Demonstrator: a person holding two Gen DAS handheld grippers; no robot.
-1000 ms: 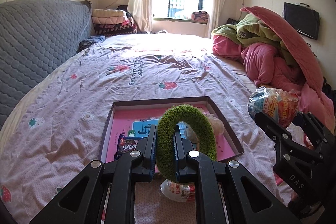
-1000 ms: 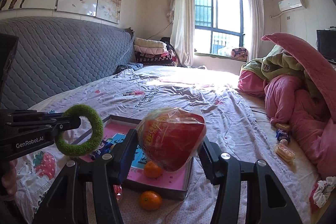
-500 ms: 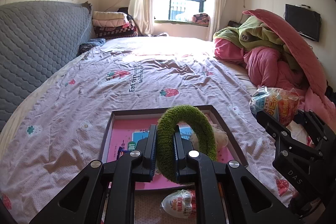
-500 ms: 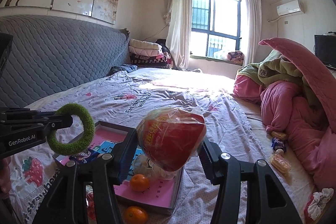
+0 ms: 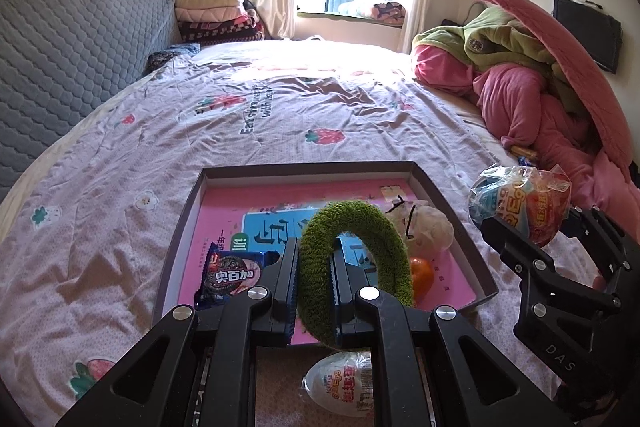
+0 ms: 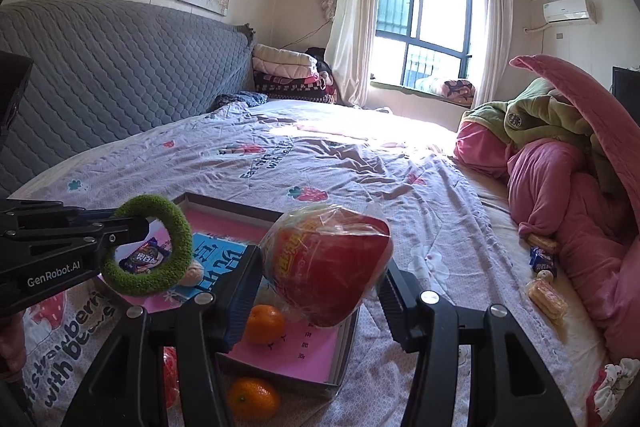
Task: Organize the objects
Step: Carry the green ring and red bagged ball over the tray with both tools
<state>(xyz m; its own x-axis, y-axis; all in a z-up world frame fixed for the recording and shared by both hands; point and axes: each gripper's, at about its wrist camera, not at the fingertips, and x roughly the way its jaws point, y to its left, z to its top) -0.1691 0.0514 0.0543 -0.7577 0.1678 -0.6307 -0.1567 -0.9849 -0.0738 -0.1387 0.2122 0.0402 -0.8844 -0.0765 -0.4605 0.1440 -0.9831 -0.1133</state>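
Left gripper (image 5: 314, 279): its jaws are clamping tight on the green ring (image 5: 356, 259), which is standing upright above the near edge of the tray.
Right gripper (image 6: 320, 291): its fingers are squeezing the red bag (image 6: 326, 267) from both sides, and the bag is hanging over the tray's right corner, at about 2 o'clock from the ring in the left wrist view.
White packet (image 5: 340, 383): it is lying on the bedspread just under the left gripper, at 6 o'clock from the tray, outside it.
Loose orange (image 6: 252, 397): it is sitting on the bedspread just outside the tray's near wall.
Tray (image 5: 308, 169): it is resting on the bedspread (image 5: 280, 107), holding a blue book cover on a pink sheet.
Biscuit packet (image 5: 228, 277): it is lying inside the tray at 9 o'clock from the ring.
Tray orange (image 5: 422, 273): it is sitting inside the tray at 3 o'clock from the ring, partly behind it.
Pale bag (image 5: 430, 231): it is lying inside the tray, just past that orange.
Snacks by the quilt (image 6: 544, 283): they are lying well apart from the tray, at 3 o'clock, beside the pink quilt (image 6: 560, 187).
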